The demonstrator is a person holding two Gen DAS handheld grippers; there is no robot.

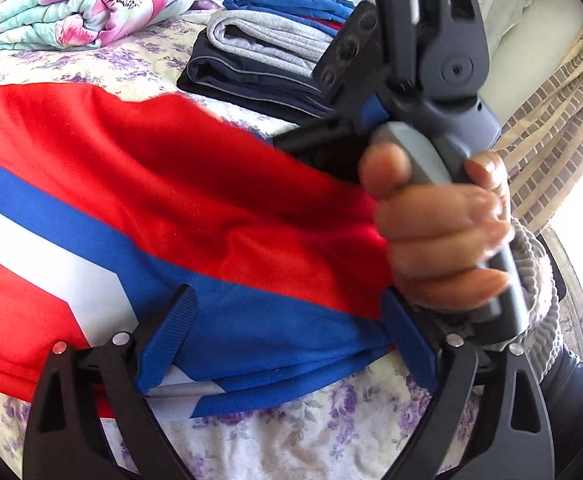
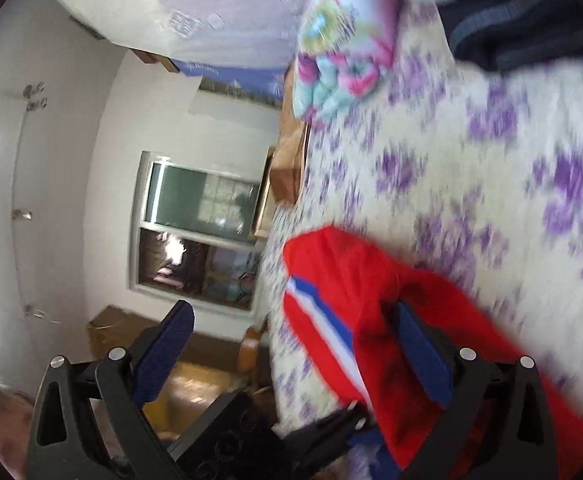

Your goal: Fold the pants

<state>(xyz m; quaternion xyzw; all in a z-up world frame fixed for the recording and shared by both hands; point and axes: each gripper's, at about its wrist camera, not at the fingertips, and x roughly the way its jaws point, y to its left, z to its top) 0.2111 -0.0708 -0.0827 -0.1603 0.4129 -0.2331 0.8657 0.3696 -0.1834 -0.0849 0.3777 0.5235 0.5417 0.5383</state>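
Red pants [image 1: 151, 184] lie on the bed [image 1: 311, 432], both tongs apart: left [image 1: 287, 344] astride cloth, right [image 2: 295, 348] beside it, ready to fold.

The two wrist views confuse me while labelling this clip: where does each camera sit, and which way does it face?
Left wrist: on the left gripper, facing across the bed toward the folded clothes stack; a hand holding the right gripper shows.
Right wrist: on the right gripper, rolled sideways, facing a window.
Shared: red pants, floral bedsheet, rolled quilt.
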